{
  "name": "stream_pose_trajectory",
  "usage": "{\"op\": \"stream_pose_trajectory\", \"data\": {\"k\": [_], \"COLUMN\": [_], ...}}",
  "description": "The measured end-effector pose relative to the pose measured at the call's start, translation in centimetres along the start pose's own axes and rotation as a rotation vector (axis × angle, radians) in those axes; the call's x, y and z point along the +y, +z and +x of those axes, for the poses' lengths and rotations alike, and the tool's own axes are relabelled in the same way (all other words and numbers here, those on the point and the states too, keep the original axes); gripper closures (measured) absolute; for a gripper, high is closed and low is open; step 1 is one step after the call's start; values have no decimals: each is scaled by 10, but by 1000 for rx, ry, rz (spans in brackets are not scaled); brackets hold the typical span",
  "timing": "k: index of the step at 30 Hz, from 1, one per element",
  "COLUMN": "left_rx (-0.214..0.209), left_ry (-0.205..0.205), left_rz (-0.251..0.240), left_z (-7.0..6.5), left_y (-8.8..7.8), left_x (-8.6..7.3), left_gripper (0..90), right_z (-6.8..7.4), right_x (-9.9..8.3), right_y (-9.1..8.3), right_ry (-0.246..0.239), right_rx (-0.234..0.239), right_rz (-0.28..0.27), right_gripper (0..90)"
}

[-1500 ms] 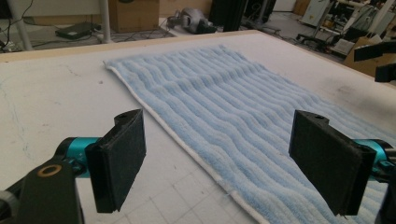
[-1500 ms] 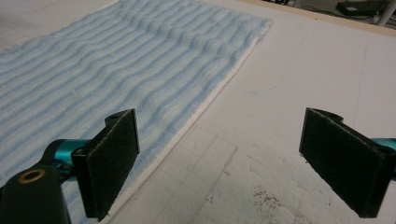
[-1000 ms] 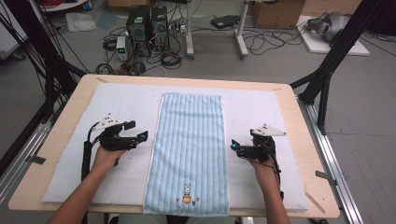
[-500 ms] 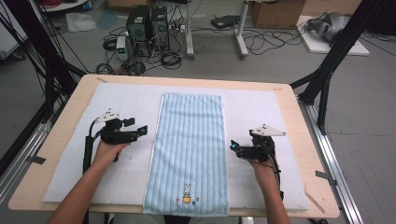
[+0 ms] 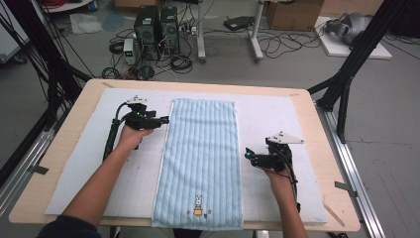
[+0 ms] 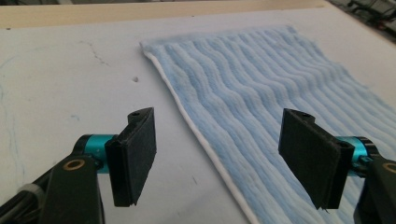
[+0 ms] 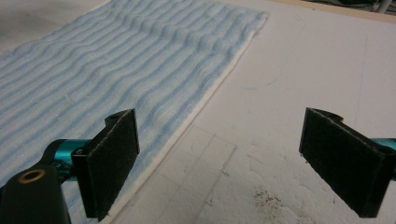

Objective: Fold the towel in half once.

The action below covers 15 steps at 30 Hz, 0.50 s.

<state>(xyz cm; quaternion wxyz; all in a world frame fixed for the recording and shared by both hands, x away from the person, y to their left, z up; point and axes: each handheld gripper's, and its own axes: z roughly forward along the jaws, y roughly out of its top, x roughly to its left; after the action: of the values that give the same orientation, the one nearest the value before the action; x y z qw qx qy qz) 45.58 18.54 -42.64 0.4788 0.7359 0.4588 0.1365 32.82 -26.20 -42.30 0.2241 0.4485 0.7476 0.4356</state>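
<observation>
A light blue striped towel point(image 5: 200, 158) with a small rabbit picture at its near end lies flat along the middle of the white mat point(image 5: 74, 173). My left gripper point(image 5: 163, 120) hovers at the towel's left edge near the far end. Its jaws stand wide and have just been closing a little. In the left gripper view the towel point(image 6: 261, 93) runs its white hem under the gap of the left gripper point(image 6: 219, 158), untouched by the pads. My right gripper point(image 5: 247, 154) is open beside the towel's right edge. In the right gripper view the towel point(image 7: 116, 60) lies left of the right gripper point(image 7: 224, 163).
The mat covers a wooden table point(image 5: 327, 148) with bare rims on all sides. Black frame posts point(image 5: 346, 79) stand at both far corners. Computer towers point(image 5: 153, 22) and cables sit on the floor beyond the far edge.
My left gripper has moved away from the person along the towel's left edge, toward its far end. The right gripper and the towel have stayed put.
</observation>
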Motion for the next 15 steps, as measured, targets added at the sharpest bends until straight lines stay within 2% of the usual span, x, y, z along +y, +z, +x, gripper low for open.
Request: {"op": "stream_pose_trajectory", "data": {"k": [2,4,6,8,10,12,15], "left_rx": [6,27,45,59,85,94,100], "left_ry": [16,53,70,69,90,101,132], "left_rz": [9,41,56,66,94,109,122], "left_z": [-3,-6,-8,-9,-10,-11,-15], "left_y": [8,15,22,28,33,37,43], "left_x": [1,0,0,-1,-2,-3,-6], "left_gripper": [280,284,323,355,385,416,479], "right_z": [0,-1,-1,-1,-2,-4,-5], "right_x": [0,0,-1,-1,-1,-2,-1], "right_y": [0,-1,0,0,1,3,8], "right_ry": [-4,-3,10,14,18,43,46], "right_rx": [-2,-9,-8,-8,-13,-19,-34], "right_rz": [-5,-4,0,0,1,8,12], "right_gripper": [112,112,112,112,112,112,112]}}
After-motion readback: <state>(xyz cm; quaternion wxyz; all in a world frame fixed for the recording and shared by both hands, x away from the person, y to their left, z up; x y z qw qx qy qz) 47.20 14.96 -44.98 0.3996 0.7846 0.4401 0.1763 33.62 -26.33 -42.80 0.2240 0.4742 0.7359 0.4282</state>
